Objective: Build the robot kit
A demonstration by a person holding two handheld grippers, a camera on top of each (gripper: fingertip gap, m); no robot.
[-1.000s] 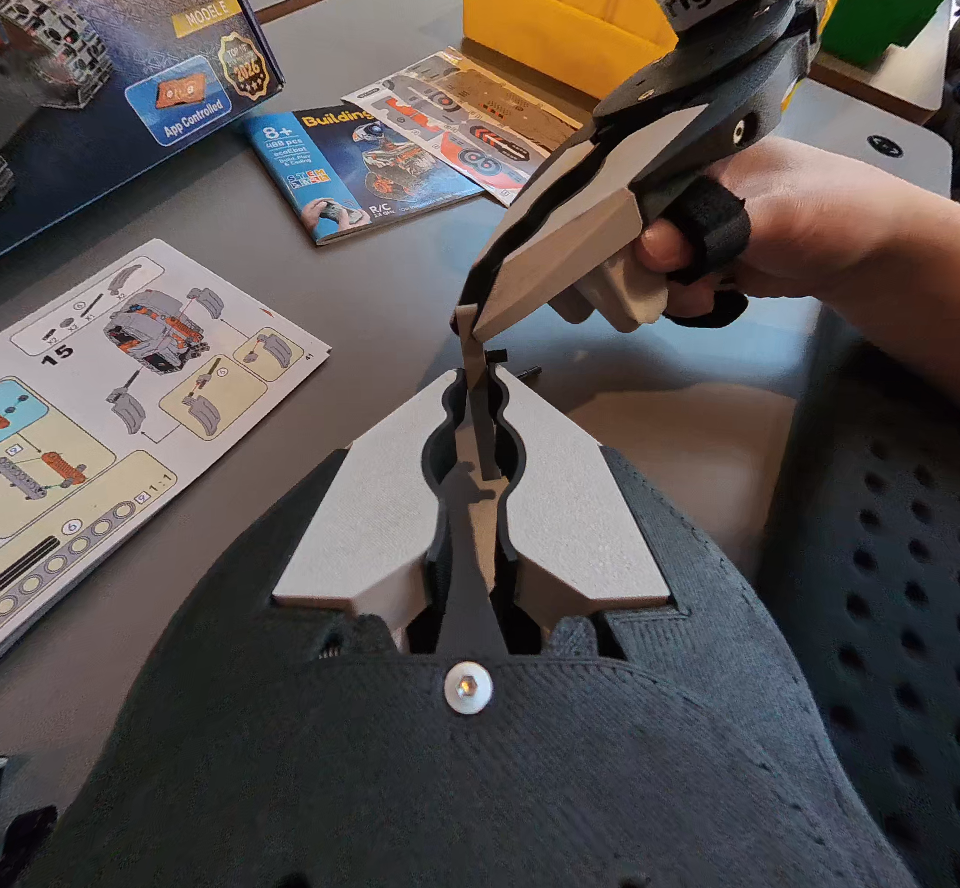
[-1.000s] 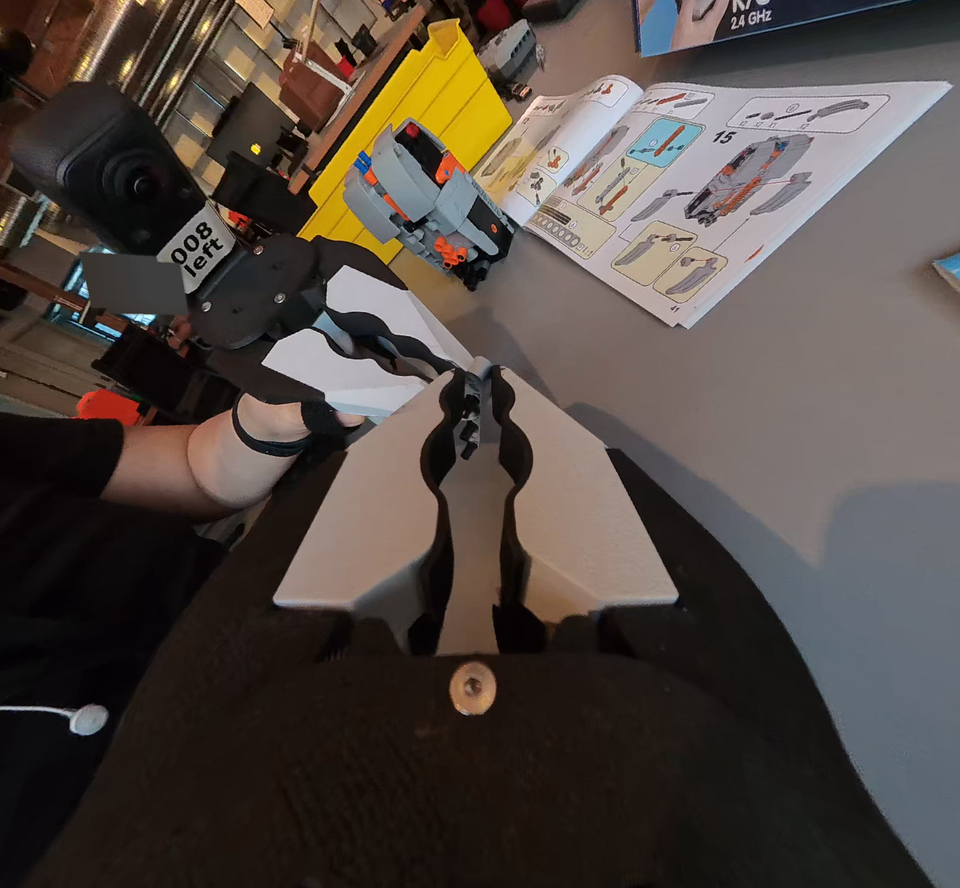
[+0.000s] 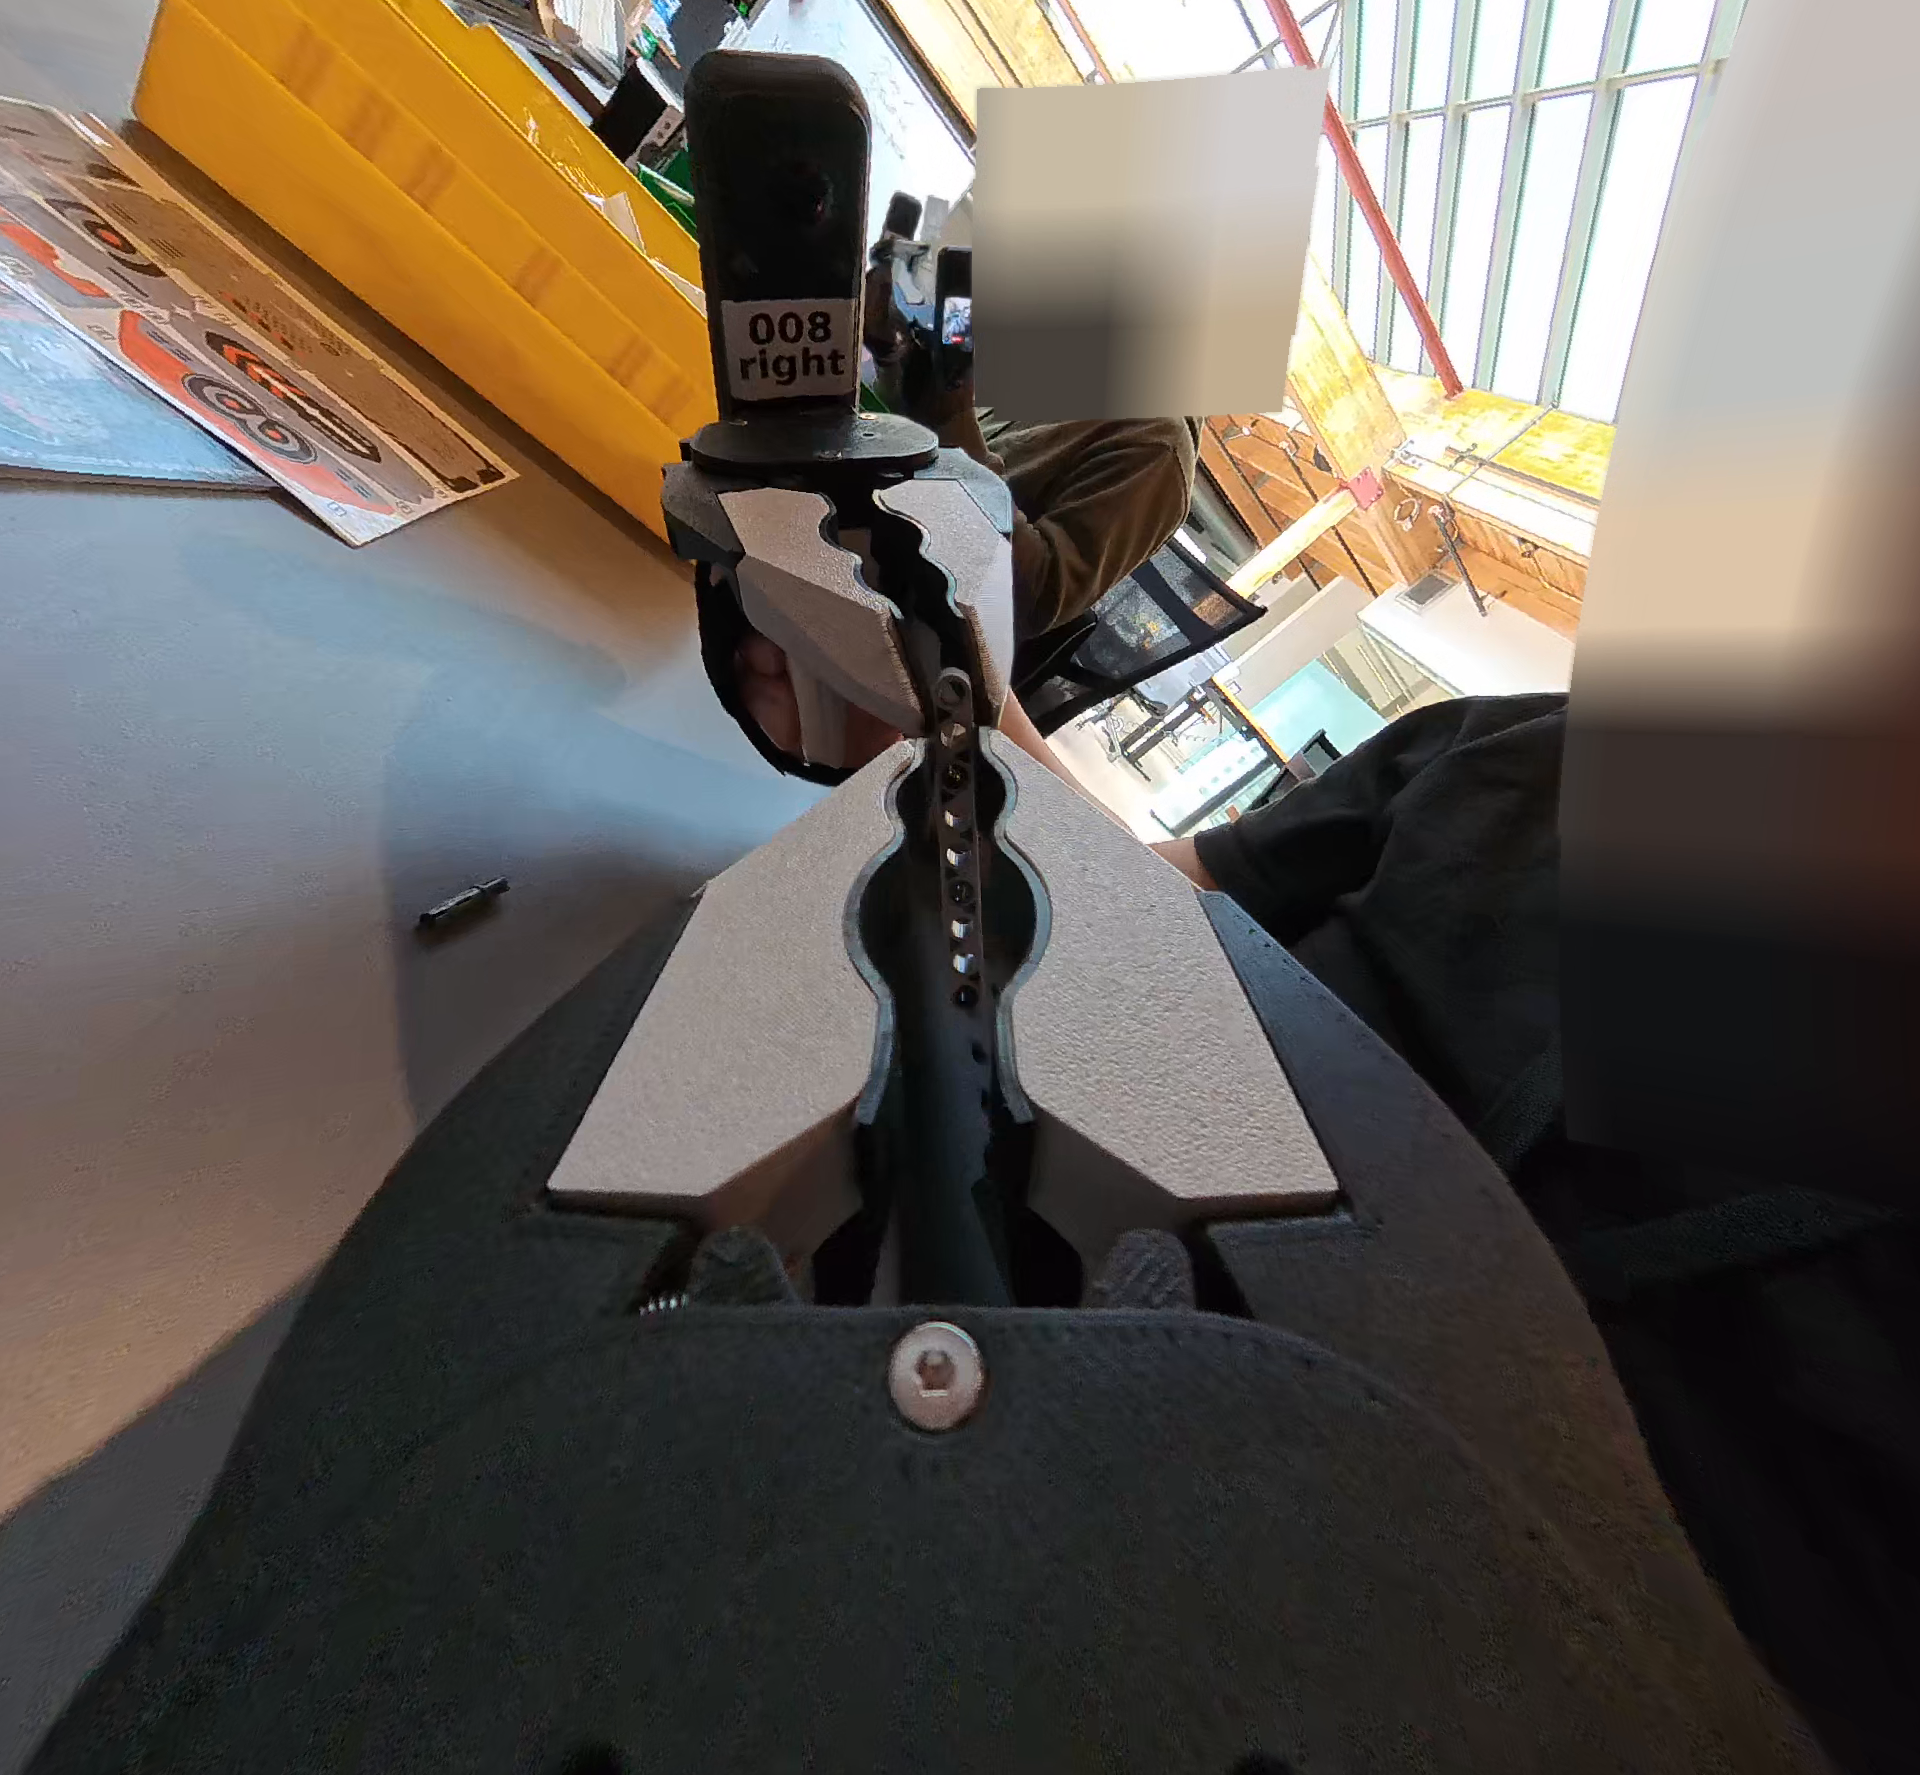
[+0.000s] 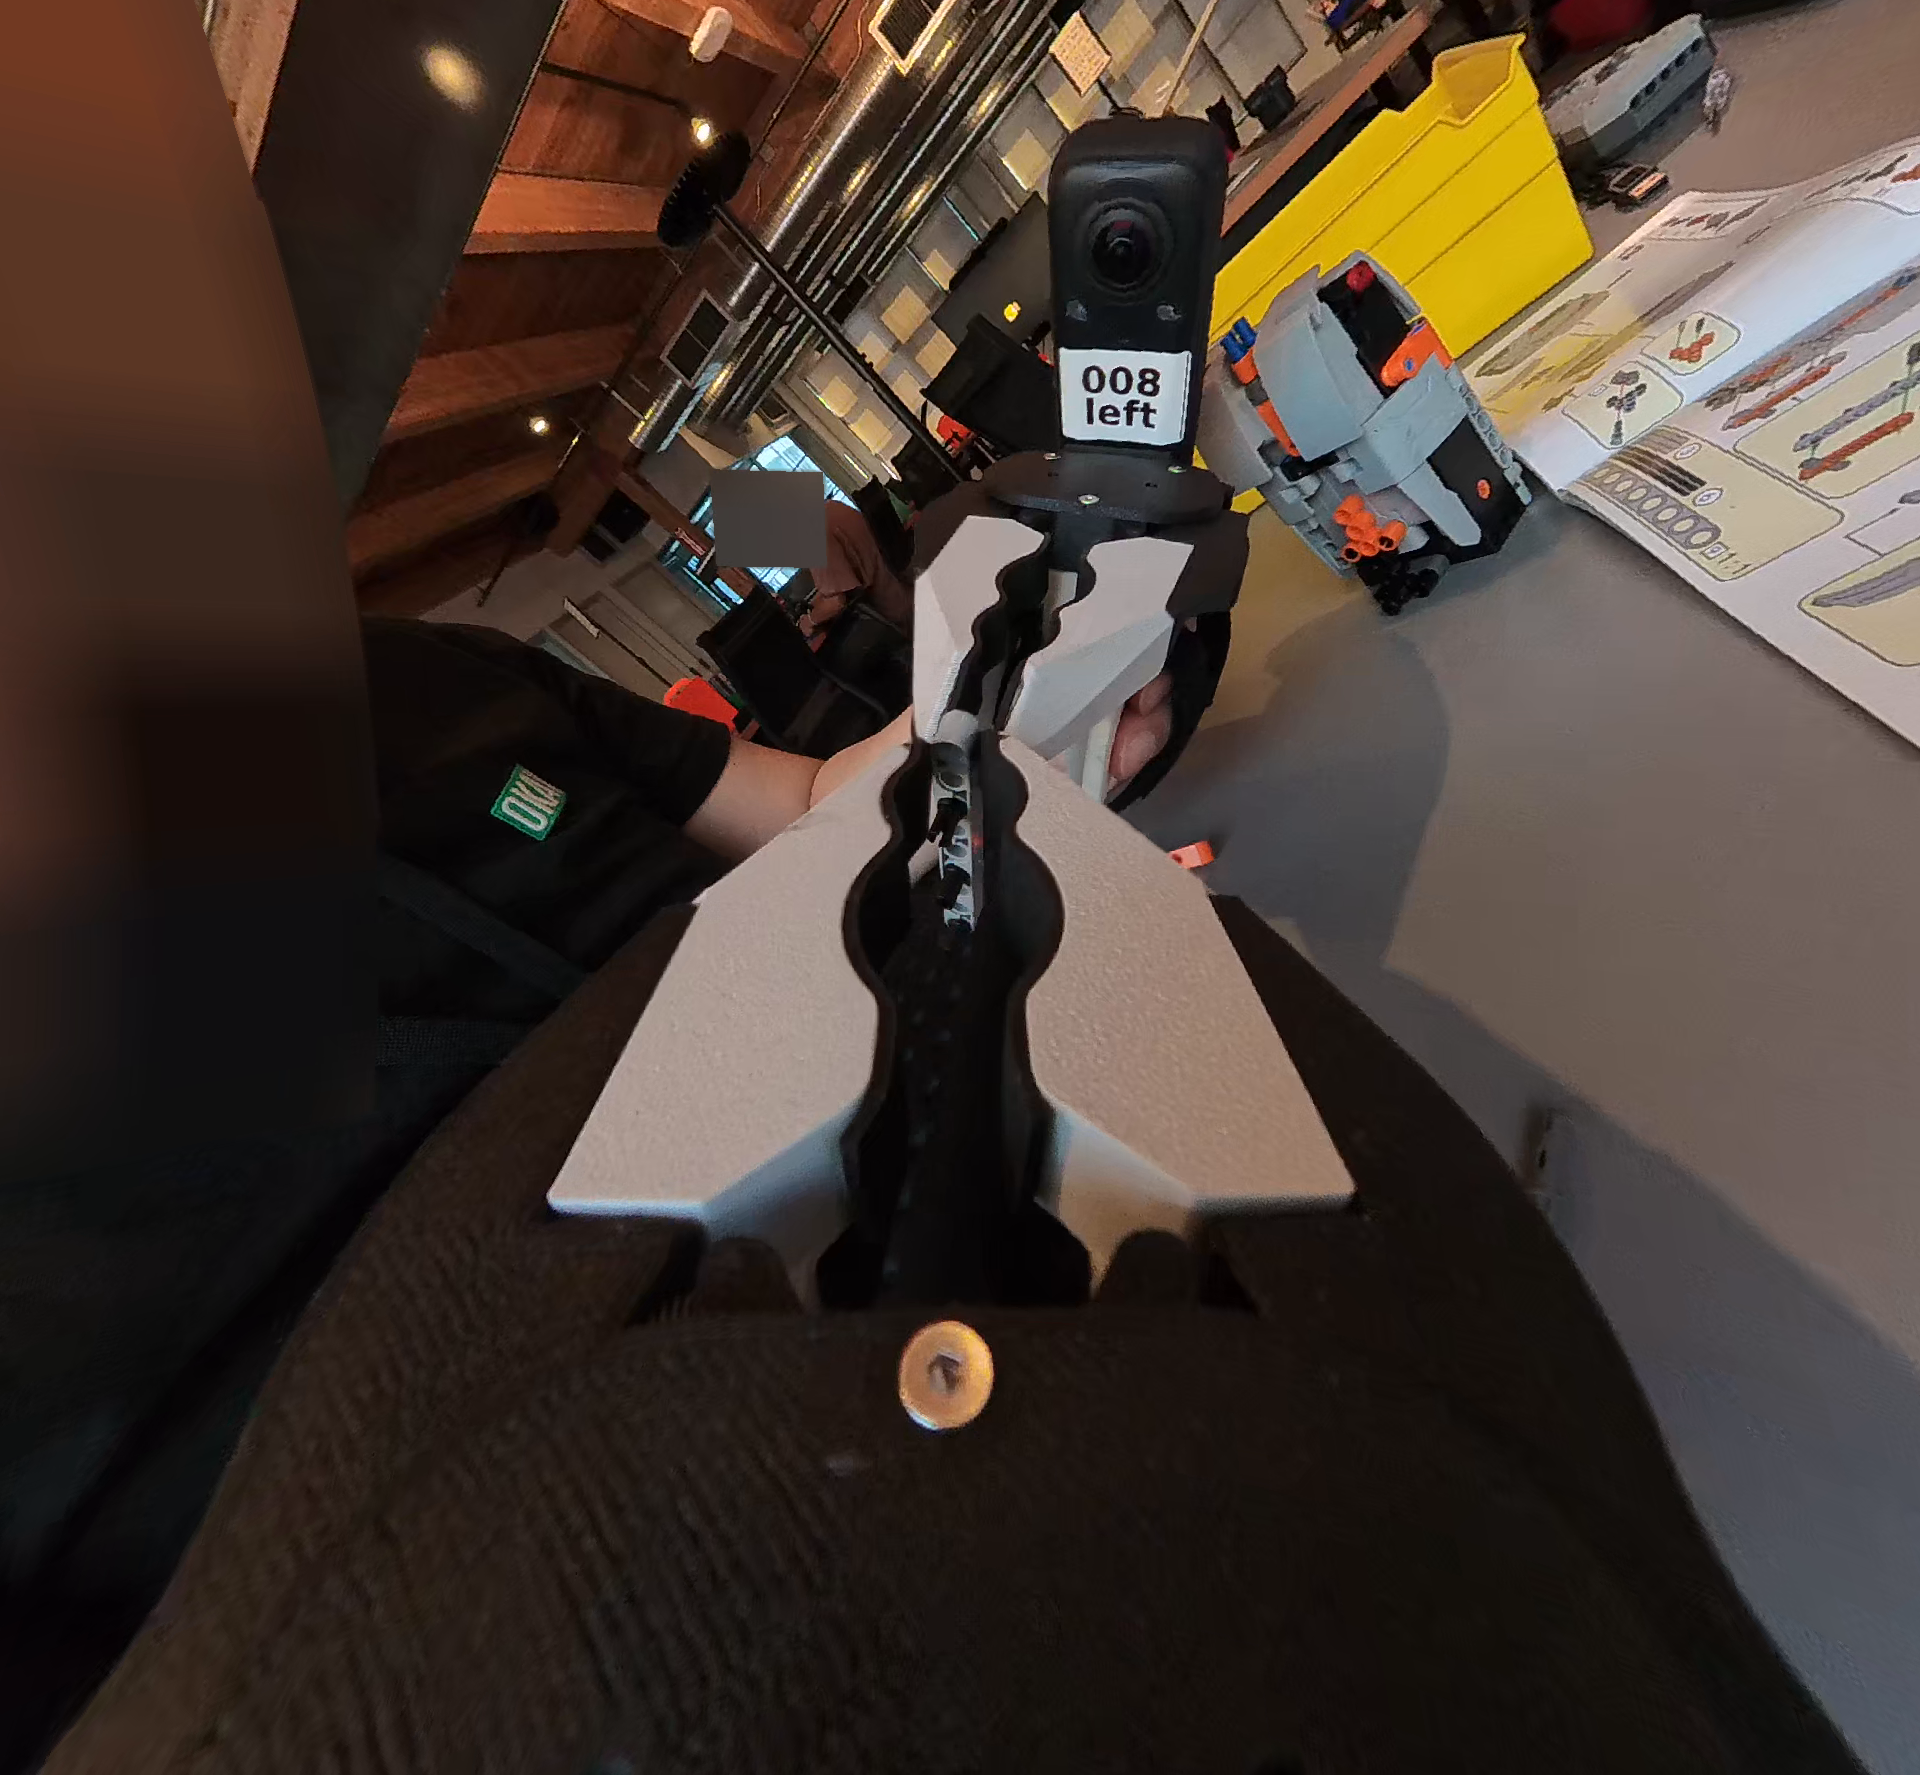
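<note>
My left gripper [image 3: 951, 754] is shut on a grey holed beam [image 3: 958, 878] that runs along the gap between its fingers. My right gripper [image 3: 925, 686] faces it tip to tip and touches the beam's far end. In the right wrist view my right gripper [image 4: 951, 759] is shut on a short grey piece with black pins [image 4: 958, 837]. The left gripper [image 4: 961, 723] stands right in front of it. Both are held above the grey table [image 3: 260, 790]. Whether the two pieces are joined is hidden between the tips.
A black pin [image 3: 462, 899] lies on the table to the left. A yellow bin [image 3: 416, 167] and a sticker sheet [image 3: 260, 375] lie behind. A brick-built vehicle [image 4: 1361, 437], an open instruction booklet [image 4: 1766, 478] and a small orange piece [image 4: 1190, 855] are to the right. The grippers are tip to tip, or close to it. The brick-built vehicle [image 4: 1361, 437] is about 20 cm from both grippers' fingertips.
Both grippers have tilted up from the table and turned to face each other head on. Their tips have come together, with both still shut on their pieces.
</note>
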